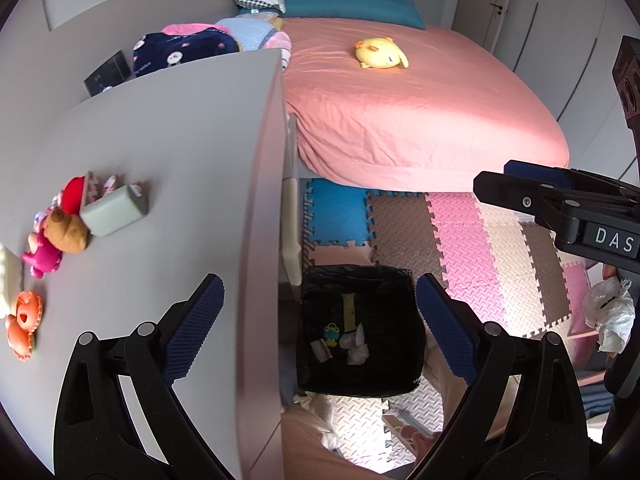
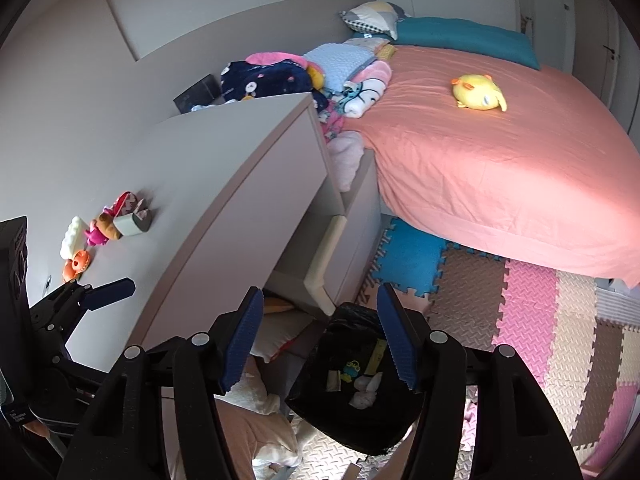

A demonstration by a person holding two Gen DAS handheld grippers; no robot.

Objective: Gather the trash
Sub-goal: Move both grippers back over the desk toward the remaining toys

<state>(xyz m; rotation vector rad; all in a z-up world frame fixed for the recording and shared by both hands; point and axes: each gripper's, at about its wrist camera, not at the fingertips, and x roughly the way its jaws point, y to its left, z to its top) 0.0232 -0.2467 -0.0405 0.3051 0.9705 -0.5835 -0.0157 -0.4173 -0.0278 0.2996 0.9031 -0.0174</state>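
Trash bin (image 1: 360,376): lined with glossy, wrinkled black plastic film, holding crumpled white tissue (image 1: 356,346). Floor mat (image 1: 460,240): matt interlocking foam tiles with a ribbed, embossed surface; bed sheet (image 1: 400,112): soft matt pink cloth, lightly creased. Desk top (image 1: 160,160): smooth matt grey laminate; left gripper (image 1: 320,336) pads: blue rubbery, finely textured, on matt black plastic arms with metal pins

A lined trash bin (image 1: 360,332) is set on the foam floor mats (image 1: 472,248) at lower centre, with crumpled tissue (image 1: 356,346) and scraps inside. The desk (image 1: 160,168) is placed to its left, toys (image 1: 60,232) grouped along its left edge. The bed (image 1: 420,112) is spread across the upper right, a plush toy (image 1: 380,54) laid on it.
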